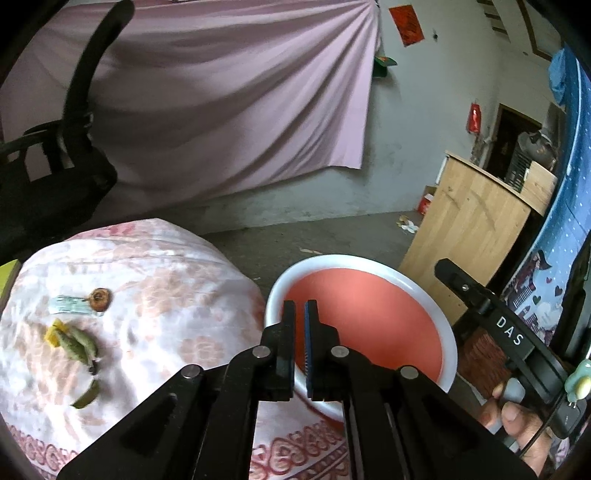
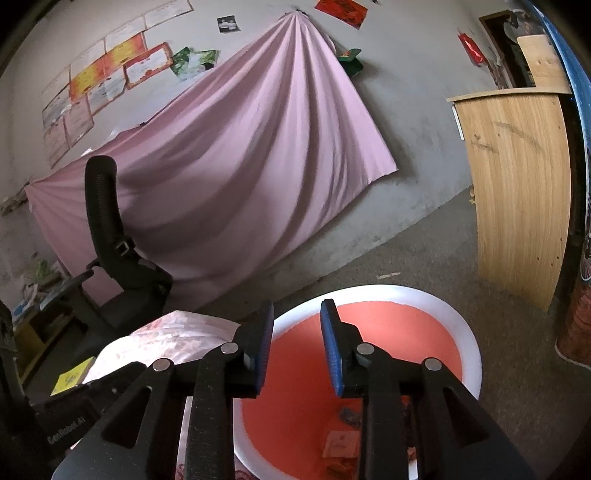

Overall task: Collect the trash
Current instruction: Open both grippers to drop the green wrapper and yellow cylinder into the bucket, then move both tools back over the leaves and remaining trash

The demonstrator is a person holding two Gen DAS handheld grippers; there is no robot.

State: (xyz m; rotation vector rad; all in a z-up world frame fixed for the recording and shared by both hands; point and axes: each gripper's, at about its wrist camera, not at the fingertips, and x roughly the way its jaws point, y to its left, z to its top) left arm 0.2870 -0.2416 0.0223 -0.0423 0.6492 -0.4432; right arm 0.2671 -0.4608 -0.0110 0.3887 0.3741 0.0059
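Trash (image 1: 79, 345) — on floral tablecloth (image 1: 166, 295).

A large pink cloth (image 2: 236, 147) hung in folds against the grey wall (image 2: 413, 74), gathered at a point near the top. A black office chair (image 2: 110, 236) stood before it on the left. Certificates and photos (image 2: 107, 74) were pinned above the cloth, with red paper (image 1: 405, 25) higher on the right. A light wooden cabinet (image 2: 517, 192) stood on the concrete floor (image 2: 424, 258) to the right.
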